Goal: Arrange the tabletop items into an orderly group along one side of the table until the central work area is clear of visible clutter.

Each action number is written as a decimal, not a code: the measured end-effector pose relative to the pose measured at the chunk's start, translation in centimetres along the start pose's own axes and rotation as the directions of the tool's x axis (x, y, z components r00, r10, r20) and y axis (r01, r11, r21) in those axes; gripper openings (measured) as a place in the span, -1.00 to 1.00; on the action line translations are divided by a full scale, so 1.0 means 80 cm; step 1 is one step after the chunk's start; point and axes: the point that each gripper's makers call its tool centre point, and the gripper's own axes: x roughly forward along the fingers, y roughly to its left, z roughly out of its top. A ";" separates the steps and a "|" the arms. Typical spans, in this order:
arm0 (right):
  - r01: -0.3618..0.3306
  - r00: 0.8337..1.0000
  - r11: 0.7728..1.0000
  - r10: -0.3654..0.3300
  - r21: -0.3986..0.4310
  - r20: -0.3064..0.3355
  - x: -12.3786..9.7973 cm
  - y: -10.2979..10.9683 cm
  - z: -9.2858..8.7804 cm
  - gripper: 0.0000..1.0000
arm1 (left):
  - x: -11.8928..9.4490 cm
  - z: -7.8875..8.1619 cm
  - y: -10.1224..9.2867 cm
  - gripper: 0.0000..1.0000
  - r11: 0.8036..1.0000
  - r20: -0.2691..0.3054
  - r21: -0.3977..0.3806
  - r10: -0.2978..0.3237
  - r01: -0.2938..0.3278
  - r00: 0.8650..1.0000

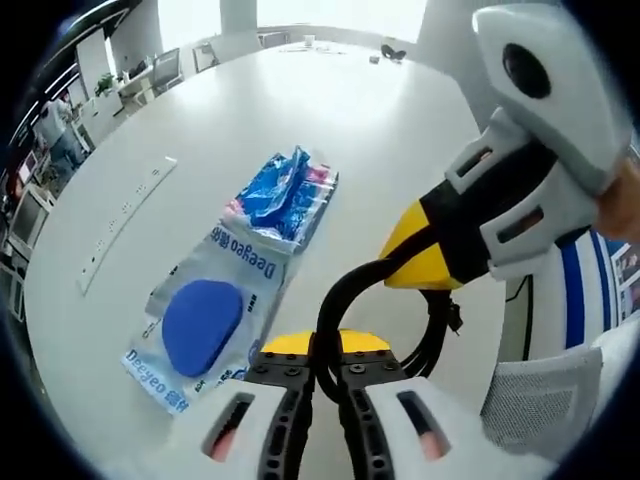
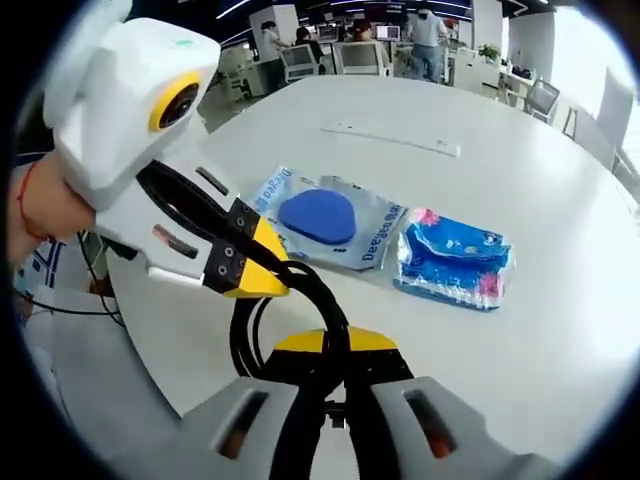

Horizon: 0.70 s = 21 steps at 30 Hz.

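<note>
Two flat packets are lying side by side on a white round table (image 1: 400,130), near its edge. One is a clear plastic pouch (image 1: 205,320) (image 2: 325,225) holding a blue oval pad; the other, touching the pouch's far end in the left gripper view, is a crinkled blue and pink packet (image 1: 285,195) (image 2: 452,258). A long white strip (image 1: 125,220) (image 2: 392,138) is resting further from the pouch, well apart.

The left gripper (image 1: 322,400) (image 2: 262,268) is hovering just short of the pouch, jaws pressed together with nothing between them. The right gripper (image 2: 335,415) (image 1: 418,262) is also closed and empty, sitting beside the left one, with a black cable looping between them.

Both packets are looking light, thin and floppy, and their glossy film is likely slippery. Each is probably best taken by pinching a sealed edge or corner, since the flat middle is offering nothing to grip. They could also be nudged sideways across the smooth tabletop.
</note>
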 end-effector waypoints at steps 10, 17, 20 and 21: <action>0.008 1.000 1.000 -0.008 0.013 -0.019 0.005 -0.022 -0.007 -0.96 | 0.020 0.011 -0.002 -0.92 1.000 -0.007 -0.010 -0.015 0.015 1.000; 0.007 0.999 1.000 -0.007 0.018 -0.033 0.011 -0.035 -0.010 -0.96 | 0.034 0.016 0.001 -0.92 0.999 -0.019 -0.032 -0.033 0.032 0.999; 0.005 0.999 1.000 -0.004 0.022 -0.037 0.015 -0.040 -0.012 -0.96 | 0.040 0.018 0.002 -0.92 0.999 -0.028 -0.034 -0.034 0.034 0.999; 0.005 0.999 1.000 -0.004 0.023 -0.039 0.016 -0.041 -0.012 -0.96 | 0.042 0.019 0.001 -0.92 0.999 -0.032 -0.033 -0.035 0.034 0.999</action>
